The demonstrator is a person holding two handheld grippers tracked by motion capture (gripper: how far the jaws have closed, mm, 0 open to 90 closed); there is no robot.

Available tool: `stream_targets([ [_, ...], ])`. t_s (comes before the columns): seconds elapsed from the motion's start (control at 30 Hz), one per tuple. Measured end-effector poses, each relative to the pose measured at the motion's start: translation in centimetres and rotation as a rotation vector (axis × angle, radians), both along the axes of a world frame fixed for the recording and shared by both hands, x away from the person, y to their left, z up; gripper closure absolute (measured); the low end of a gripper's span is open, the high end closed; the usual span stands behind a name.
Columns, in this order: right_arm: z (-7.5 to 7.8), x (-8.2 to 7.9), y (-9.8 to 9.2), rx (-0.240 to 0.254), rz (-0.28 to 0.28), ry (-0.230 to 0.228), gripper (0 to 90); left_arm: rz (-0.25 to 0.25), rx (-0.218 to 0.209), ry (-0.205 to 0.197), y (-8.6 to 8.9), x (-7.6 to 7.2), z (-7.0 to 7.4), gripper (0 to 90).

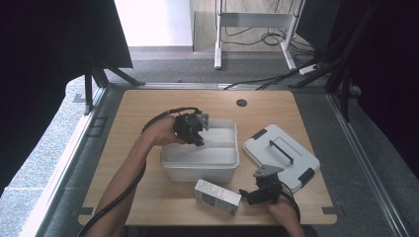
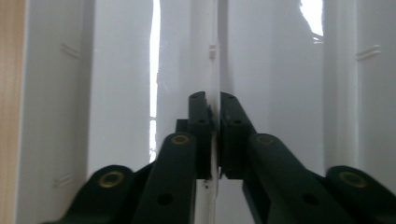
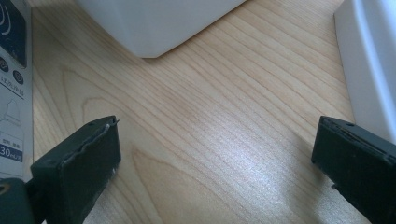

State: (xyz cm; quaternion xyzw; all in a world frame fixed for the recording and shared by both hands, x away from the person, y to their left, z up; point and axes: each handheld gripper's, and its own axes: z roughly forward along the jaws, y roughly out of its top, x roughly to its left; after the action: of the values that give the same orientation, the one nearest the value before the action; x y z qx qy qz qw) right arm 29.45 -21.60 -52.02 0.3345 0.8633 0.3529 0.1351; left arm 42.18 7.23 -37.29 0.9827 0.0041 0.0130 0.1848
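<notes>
We see a light wooden table (image 1: 148,106) over grey carpet, cables behind | our left gripper (image 1: 196,132) clamps the white bin's (image 1: 200,163) rim | our right gripper (image 1: 251,195) rests released between the carton (image 1: 217,196) and grey lid (image 1: 279,154).

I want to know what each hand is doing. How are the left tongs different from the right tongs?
The left tongs are shut on the thin edge of the white bin, while the right tongs stand wide open with nothing between them. The left tongs sit over the bin's far left side; the right tongs rest low by the wooden table, between the carton and the bin lid. Both are black, and each is held in a hand.
</notes>
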Motion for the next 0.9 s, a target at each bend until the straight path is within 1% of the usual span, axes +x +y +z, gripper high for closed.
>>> stream_targets([
  [0.23,0.0,0.0,0.0,-0.001,0.001,0.001,0.8,-0.011,-0.022,0.003,0.2,0.1,0.0,89.2],
  [0.27,0.0,0.0,0.0,-0.001,0.001,0.001,0.8,-0.01,-0.036,-0.007,0.4,0.1,0.1,89.2],
  [0.3,0.0,0.0,0.0,-0.001,0.001,0.001,0.8,-0.01,-0.036,-0.007,0.4,0.1,0.1,89.2],
  [0.33,0.0,0.0,0.0,0.0,0.001,0.001,0.8,-0.004,-0.048,-0.018,0.5,0.1,0.3,89.3],
  [0.5,0.0,0.0,0.0,0.0,0.0,0.0,0.8,0.015,-0.064,-0.049,0.9,0.0,1.4,89.2],
  [0.53,0.0,0.0,0.0,-0.001,0.001,-0.004,0.8,0.019,-0.081,-0.052,1.0,-0.1,1.8,89.2],
  [0.57,0.0,0.0,0.0,-0.001,0.0,-0.003,0.8,0.019,-0.081,-0.052,1.0,-0.1,1.8,89.2],
  [0.6,0.0,0.0,0.0,-0.001,0.001,-0.002,0.8,0.025,-0.111,-0.051,1.3,-0.1,2.6,89.2],
  [0.63,0.0,0.0,0.0,0.0,0.0,-0.002,0.8,0.025,-0.111,-0.051,1.3,-0.1,2.6,89.2],
  [0.67,0.0,0.0,0.0,-0.002,0.001,-0.002,0.8,0.032,-0.12,-0.06,1.4,-0.3,3.4,89.2],
  [0.7,0.0,0.0,0.0,-0.002,0.001,-0.002,0.8,0.032,-0.12,-0.06,1.4,-0.3,3.4,89.2],
  [0.73,0.0,0.0,0.0,-0.002,0.0,-0.001,0.8,0.047,-0.108,-0.069,1.5,-0.5,3.8,89.1],
  [0.77,0.0,0.0,0.0,-0.002,0.0,-0.001,0.8,0.047,-0.108,-0.069,1.5,-0.5,3.8,89.2],
  [0.8,0.0,0.0,0.0,-0.001,-0.002,0.001,0.8,0.063,-0.099,-0.077,1.6,-0.5,4.1,89.1],
  [0.83,0.0,0.0,0.0,-0.001,-0.002,0.001,0.8,0.063,-0.099,-0.077,1.6,-0.5,4.1,89.1],
  [0.9,0.0,0.0,0.0,0.0,-0.001,0.003,0.8,0.091,-0.1,-0.079,1.9,-0.5,4.2,89.1],
])
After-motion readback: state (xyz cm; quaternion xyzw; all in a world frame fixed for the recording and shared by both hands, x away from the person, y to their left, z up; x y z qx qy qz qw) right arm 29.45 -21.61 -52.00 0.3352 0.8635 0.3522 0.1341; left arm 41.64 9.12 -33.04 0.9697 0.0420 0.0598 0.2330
